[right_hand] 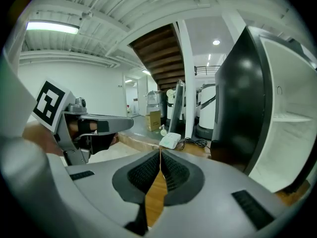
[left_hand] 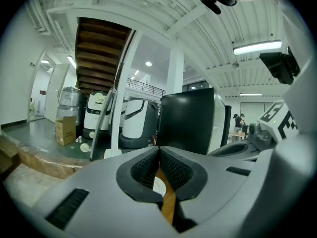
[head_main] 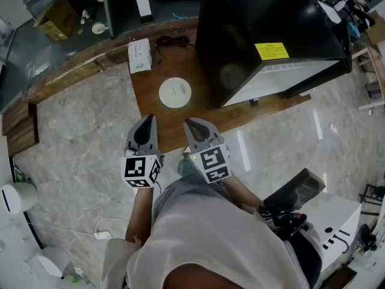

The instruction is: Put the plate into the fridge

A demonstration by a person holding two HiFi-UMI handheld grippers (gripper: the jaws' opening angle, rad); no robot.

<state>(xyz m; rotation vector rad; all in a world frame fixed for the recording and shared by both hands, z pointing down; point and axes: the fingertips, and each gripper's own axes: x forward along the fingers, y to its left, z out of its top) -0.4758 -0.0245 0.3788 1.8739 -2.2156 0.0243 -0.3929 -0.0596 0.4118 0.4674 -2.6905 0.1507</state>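
You hold both grippers side by side over the near end of the wooden table (head_main: 150, 110), their tips pointing toward the far side. The left gripper (head_main: 148, 122) has its fingers pressed together: in the left gripper view the two dark ribbed pads (left_hand: 143, 168) meet at the tip and nothing is caught between them. The right gripper (head_main: 190, 125) is the same, with its pads (right_hand: 174, 172) closed against each other at the tip and only bare wood showing in the gap behind them. Neither gripper touches anything on the table.

The plate (head_main: 175, 93) lies flat on the table, white and round, just beyond the two grippers and roughly between their lines. A sliver of it shows through the slot of the left gripper's closed fingers in that gripper's own view.

To the right of the plate stands the black fridge (head_main: 258, 23), also on the table, with a yellow label (head_main: 271, 50) on top. Its white inside (head_main: 289, 77) shows on the side that faces near and right, and the right gripper view shows pale shelves there.

Farther off, at the table's far left corner, lies a white box (head_main: 139, 55), with a coiled black cable (head_main: 172, 41) just to its right.
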